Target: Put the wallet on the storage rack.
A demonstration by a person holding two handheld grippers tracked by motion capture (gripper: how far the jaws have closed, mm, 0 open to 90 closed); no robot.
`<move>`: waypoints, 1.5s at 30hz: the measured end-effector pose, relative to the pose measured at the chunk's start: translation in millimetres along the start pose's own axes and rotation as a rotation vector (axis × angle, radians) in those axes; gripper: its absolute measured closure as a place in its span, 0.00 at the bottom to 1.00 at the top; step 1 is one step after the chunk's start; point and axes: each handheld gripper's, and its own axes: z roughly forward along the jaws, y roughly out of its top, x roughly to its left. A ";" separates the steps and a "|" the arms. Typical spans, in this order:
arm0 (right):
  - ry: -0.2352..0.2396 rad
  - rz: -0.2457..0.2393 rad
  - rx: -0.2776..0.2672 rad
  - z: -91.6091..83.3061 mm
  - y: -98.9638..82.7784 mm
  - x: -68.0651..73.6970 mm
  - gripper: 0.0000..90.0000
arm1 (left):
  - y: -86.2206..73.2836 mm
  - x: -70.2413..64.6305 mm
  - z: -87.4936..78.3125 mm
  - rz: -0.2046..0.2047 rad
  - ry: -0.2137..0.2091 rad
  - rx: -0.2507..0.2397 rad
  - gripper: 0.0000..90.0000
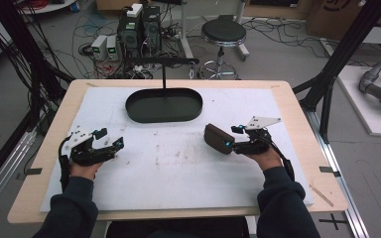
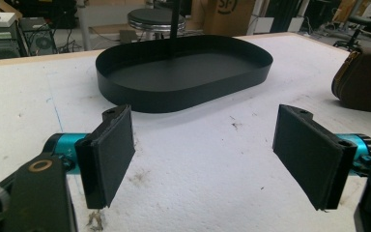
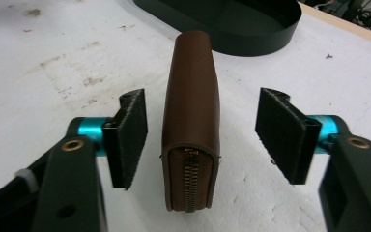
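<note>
The brown zip wallet (image 3: 192, 116) stood on its edge on the white worktop (image 1: 178, 168), in front of the black oval tray (image 1: 163, 105) and off toward its right end, near it but not touching. The right hand-held gripper (image 3: 203, 137) straddled the wallet, its jaws spread wide with a gap on either side, so nothing was gripped yet; the zip end faced that gripper's camera. The left hand-held gripper (image 2: 205, 154) rested well to the left of the wallet, also in front of the tray, jaws apart and empty.

The step in hand looked like the approach to a grasp: the right hand-held gripper was lined up around the wallet but had not closed. The next move would probably call for closing evenly on the two broad leather faces, keeping the wallet upright so it did not tip, then lifting it toward the tray behind it.
</note>
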 end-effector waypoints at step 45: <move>0.016 0.055 0.006 97.9 100.4 -6.5 0.72 | 0.5 2.9 -4.1 0.001 -0.010 -0.022 0.25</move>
